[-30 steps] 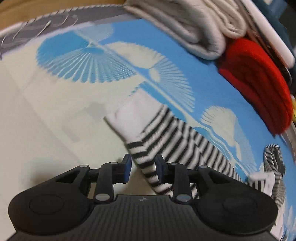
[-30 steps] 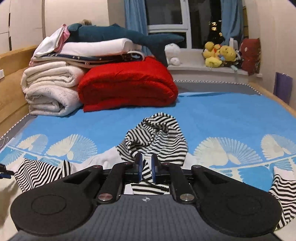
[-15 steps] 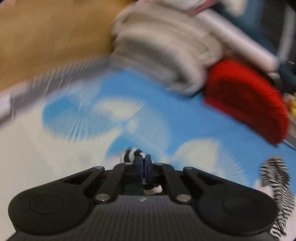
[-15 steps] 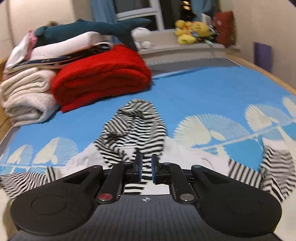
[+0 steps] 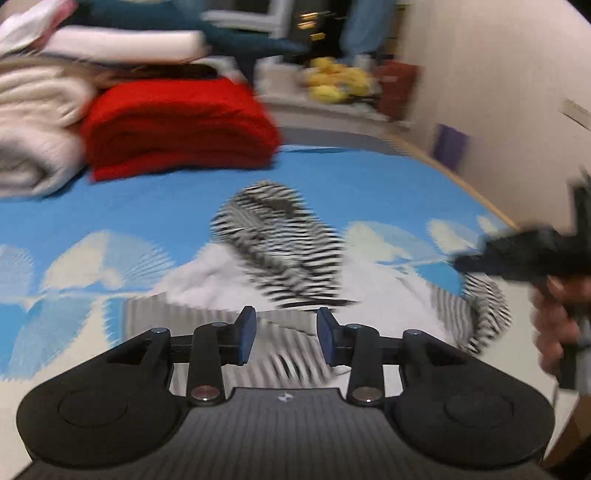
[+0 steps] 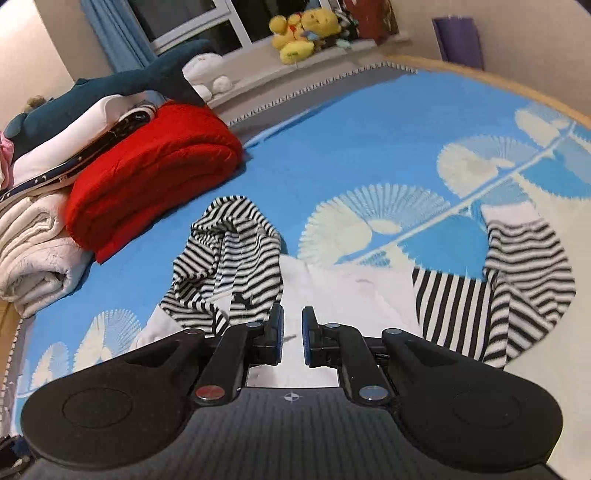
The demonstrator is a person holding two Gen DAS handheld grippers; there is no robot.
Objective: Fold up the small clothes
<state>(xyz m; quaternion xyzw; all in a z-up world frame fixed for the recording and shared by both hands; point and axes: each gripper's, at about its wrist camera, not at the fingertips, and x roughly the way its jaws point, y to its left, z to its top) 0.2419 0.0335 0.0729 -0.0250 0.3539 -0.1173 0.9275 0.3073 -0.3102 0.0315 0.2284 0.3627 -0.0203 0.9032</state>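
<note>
A small hooded top lies on the blue fan-patterned bed mat (image 6: 351, 140). Its striped hood (image 6: 229, 258) points toward the far end, its white body (image 6: 351, 295) is in the middle, and one striped sleeve (image 6: 517, 295) sprawls to the right. My left gripper (image 5: 286, 332) hovers over the near side of the top. Its jaws are opening and nothing is pinched between them. The other striped sleeve (image 5: 207, 314) lies blurred just beneath. My right gripper (image 6: 292, 332) hangs above the white body with only a narrow gap between its pads, holding nothing.
A folded red blanket (image 6: 155, 177) and cream blankets (image 6: 33, 251) are stacked at the far left, with a blue shark plush (image 6: 110, 88) on top. Soft toys (image 6: 303, 33) sit on the windowsill. The wooden bed edge (image 6: 517, 88) curves along the right. A hand (image 5: 554, 321) shows at the left view's right edge.
My left gripper shut on the left striped sleeve, swung it up and across toward the top's body, and its jaws now stand apart. My right gripper rolled and shifted slightly, gap unchanged.
</note>
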